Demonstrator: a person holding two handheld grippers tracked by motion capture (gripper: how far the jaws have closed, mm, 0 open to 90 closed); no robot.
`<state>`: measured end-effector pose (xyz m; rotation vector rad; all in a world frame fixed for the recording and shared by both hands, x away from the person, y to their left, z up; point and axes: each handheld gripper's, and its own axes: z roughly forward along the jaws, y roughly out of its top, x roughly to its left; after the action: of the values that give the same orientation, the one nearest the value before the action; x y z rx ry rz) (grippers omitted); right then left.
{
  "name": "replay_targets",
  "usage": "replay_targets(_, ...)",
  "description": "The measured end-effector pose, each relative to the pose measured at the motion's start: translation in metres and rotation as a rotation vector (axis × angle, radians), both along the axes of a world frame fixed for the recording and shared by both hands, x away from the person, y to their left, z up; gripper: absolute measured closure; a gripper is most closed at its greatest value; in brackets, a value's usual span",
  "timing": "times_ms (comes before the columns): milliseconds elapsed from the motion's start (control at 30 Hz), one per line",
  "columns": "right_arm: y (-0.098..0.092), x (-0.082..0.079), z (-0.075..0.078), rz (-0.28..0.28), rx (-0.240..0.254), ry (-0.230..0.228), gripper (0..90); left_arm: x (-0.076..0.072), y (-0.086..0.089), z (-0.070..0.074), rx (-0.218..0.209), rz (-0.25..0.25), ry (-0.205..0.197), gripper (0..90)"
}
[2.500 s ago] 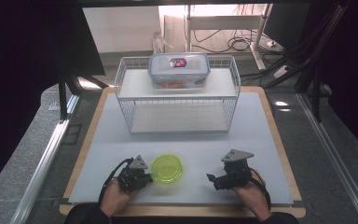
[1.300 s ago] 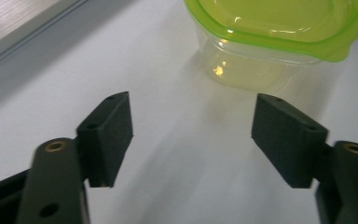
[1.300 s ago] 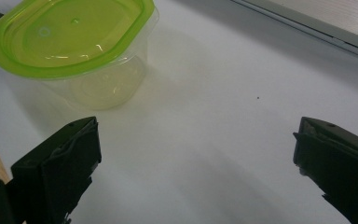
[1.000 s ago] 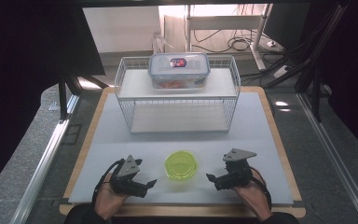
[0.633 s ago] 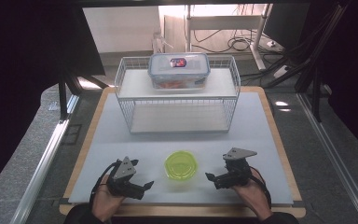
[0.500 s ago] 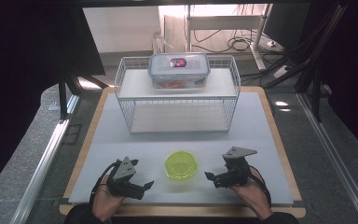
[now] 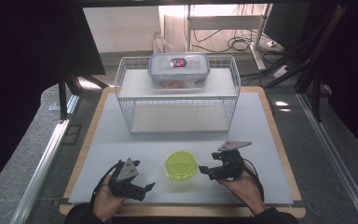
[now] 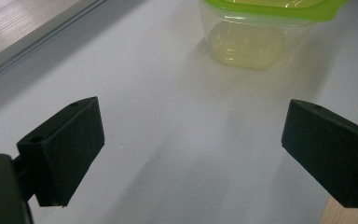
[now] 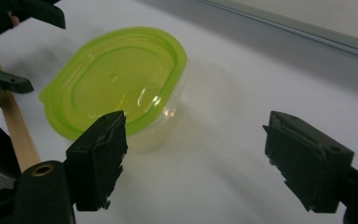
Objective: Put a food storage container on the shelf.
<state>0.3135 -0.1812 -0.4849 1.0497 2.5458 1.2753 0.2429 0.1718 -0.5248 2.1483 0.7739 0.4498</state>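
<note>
A small clear tub with a lime-green lid [image 7: 181, 164] stands on the white mat [image 7: 261, 130] near the front edge, between my two grippers. My left gripper [image 7: 148, 187] lies to its left, open, a short gap away. In the left gripper view the tub [image 8: 256, 32] sits ahead of the left gripper [image 8: 193, 149], whose jaws are wide and empty. My right gripper [image 7: 204, 171] points at the tub from the right. Its jaws have just been closing, with nothing between them. In the right gripper view the tub [image 9: 116, 79] lies ahead and left of the right gripper [image 9: 193, 154], clear of the pads.
A white wire rack [image 7: 123, 100] stands at the back of the mat, with a clear box with a blue-rimmed lid [image 7: 179, 70] on its top shelf. The mat lies on a wooden board [image 7: 279, 140]. Cables and furniture lie beyond the table.
My left gripper was at the tub in the earliest frame and has since drawn back to the left. The tub now sits a little further right. The right gripper has hardly moved.
</note>
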Motion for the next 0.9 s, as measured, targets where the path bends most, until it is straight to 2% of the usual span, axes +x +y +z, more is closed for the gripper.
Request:
replay_targets(200, 0.005, 0.013, -0.003, 0.001, 0.085, 0.105, 30.4, 0.000, -0.001, 0.000, 0.007, -0.004, -0.006, 5.5)
replay_targets(400, 0.014, 0.028, -0.006, 0.017, 0.125, 0.180, 41.0, -0.001, -0.001, -0.001, 0.012, -0.012, -0.007, 5.6)
replay_targets(533, 0.021, 0.035, -0.009, 0.037, 0.134, 0.217, 51.1, -0.001, -0.002, 0.000, 0.012, -0.013, -0.009, 5.8)
replay_targets(633, 0.023, 0.039, -0.012, 0.049, 0.150, 0.270, 59.0, -0.001, -0.002, 0.000, 0.016, -0.017, -0.009, 5.9)
replay_targets(700, 0.023, 0.042, -0.014, 0.047, 0.187, 0.319, 64.4, -0.001, -0.003, 0.000, 0.019, -0.019, -0.009, 5.9)
replay_targets(733, 0.022, 0.043, -0.014, 0.046, 0.193, 0.328, 66.7, -0.002, -0.003, 0.000, 0.022, -0.022, -0.012, 5.9)
replay_targets(767, 0.021, 0.044, -0.015, 0.043, 0.207, 0.347, 72.6, -0.002, -0.004, 0.000, 0.023, -0.024, -0.014, 5.9)
replay_targets(833, 0.021, 0.045, -0.016, 0.035, 0.207, 0.376, 75.5, -0.002, -0.004, 0.000, 0.025, -0.026, -0.016, 5.9)
replay_targets(867, 0.020, 0.046, -0.017, 0.039, 0.226, 0.406, 78.6, -0.002, -0.004, 0.000, 0.026, -0.027, -0.016, 6.0)
replay_targets(900, 0.019, 0.047, -0.018, 0.048, 0.242, 0.418, 80.0, -0.002, -0.004, 0.000, 0.026, -0.027, -0.015, 6.0)
